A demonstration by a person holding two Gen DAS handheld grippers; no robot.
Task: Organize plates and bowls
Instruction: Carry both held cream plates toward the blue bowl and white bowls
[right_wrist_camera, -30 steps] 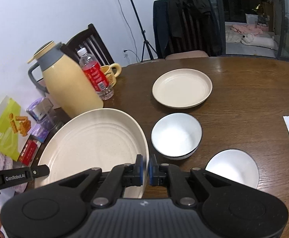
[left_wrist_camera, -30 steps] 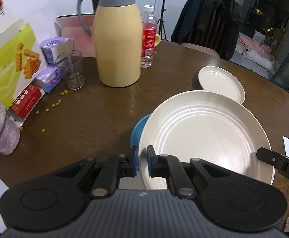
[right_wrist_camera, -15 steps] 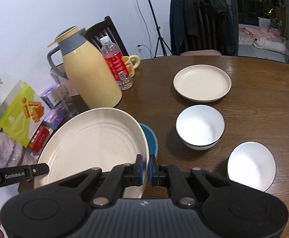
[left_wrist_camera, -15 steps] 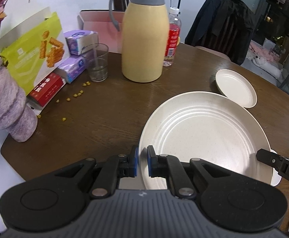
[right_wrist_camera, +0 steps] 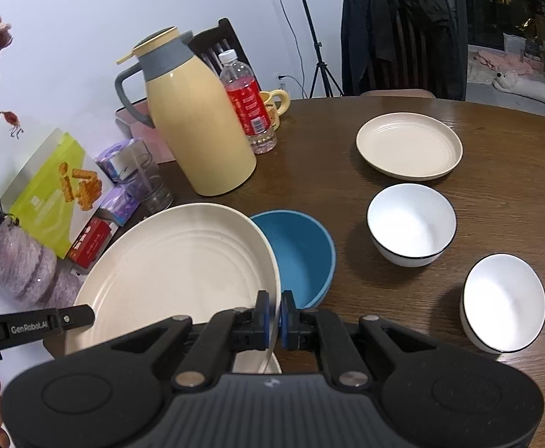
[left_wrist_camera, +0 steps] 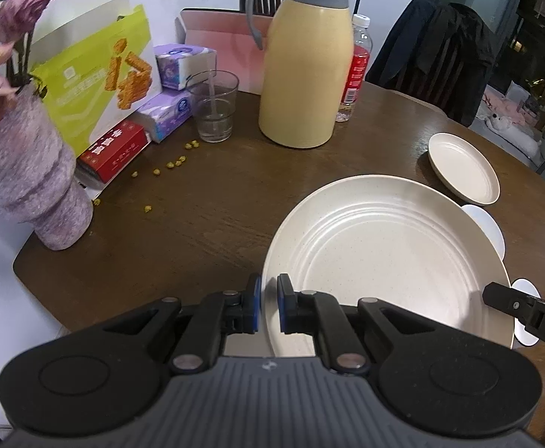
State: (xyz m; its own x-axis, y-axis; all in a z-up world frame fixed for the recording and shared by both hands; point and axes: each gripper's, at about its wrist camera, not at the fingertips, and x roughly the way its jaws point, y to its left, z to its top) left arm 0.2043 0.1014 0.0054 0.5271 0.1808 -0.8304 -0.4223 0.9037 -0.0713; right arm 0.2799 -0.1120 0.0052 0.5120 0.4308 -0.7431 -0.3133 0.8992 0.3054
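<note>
Both grippers, left (left_wrist_camera: 268, 308) and right (right_wrist_camera: 274, 321), have their fingers clamped on opposite rims of the big plate (left_wrist_camera: 380, 265), held above the tabletop (left_wrist_camera: 205, 216). Nothing looks stacked: small plate (right_wrist_camera: 408, 145) at one o'clock, blue bowl (right_wrist_camera: 302, 250) and two white bowls (right_wrist_camera: 410, 220) apart.

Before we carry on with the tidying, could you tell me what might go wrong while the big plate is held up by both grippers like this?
1. The large cream plate is pinched only at its rim by the left gripper and the right gripper; if the hands drift apart, it could twist or slip.
2. Its far edge hangs over the blue bowl and might knock it.
3. The plate hides the table beneath, so a white bowl could be clipped.
</note>
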